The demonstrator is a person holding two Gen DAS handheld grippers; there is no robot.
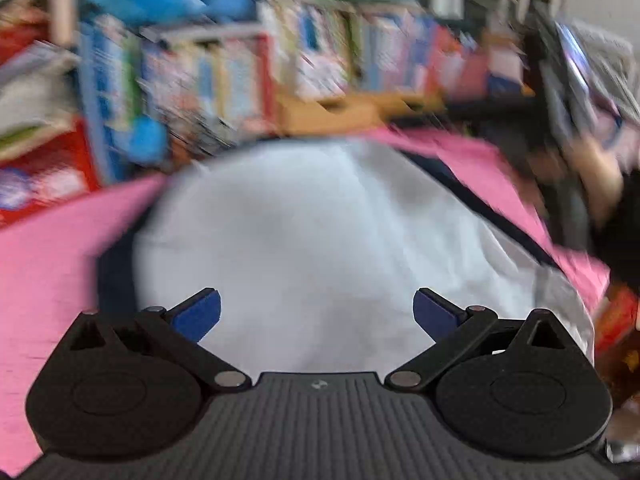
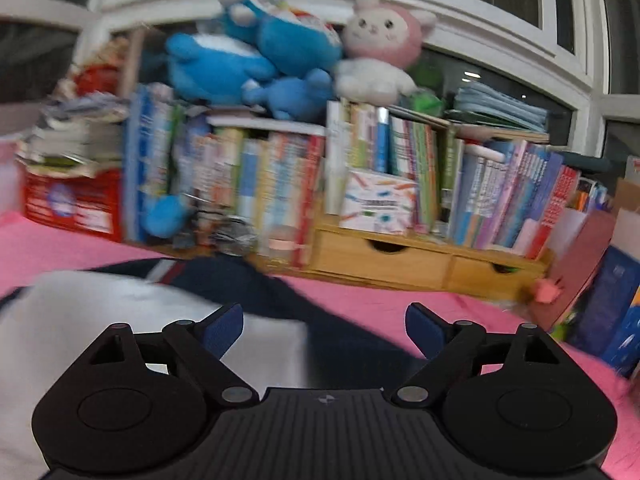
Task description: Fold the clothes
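A white garment with dark navy parts (image 1: 312,232) lies on a pink cloth-covered surface (image 1: 44,276). My left gripper (image 1: 316,314) is open and empty, held just above the white fabric. In the right wrist view the same garment (image 2: 120,312) shows white at the left with a navy part (image 2: 320,320) running to the right. My right gripper (image 2: 324,334) is open and empty above the navy part. At the right edge of the left wrist view, the other hand and gripper body (image 1: 576,132) show, blurred.
A wooden bookshelf with drawers (image 2: 384,260) full of books stands at the far edge of the pink surface (image 2: 400,300). Blue and pink plush toys (image 2: 280,52) sit on top. A red box (image 2: 76,204) stands at the left, more boxes (image 2: 616,304) at the right.
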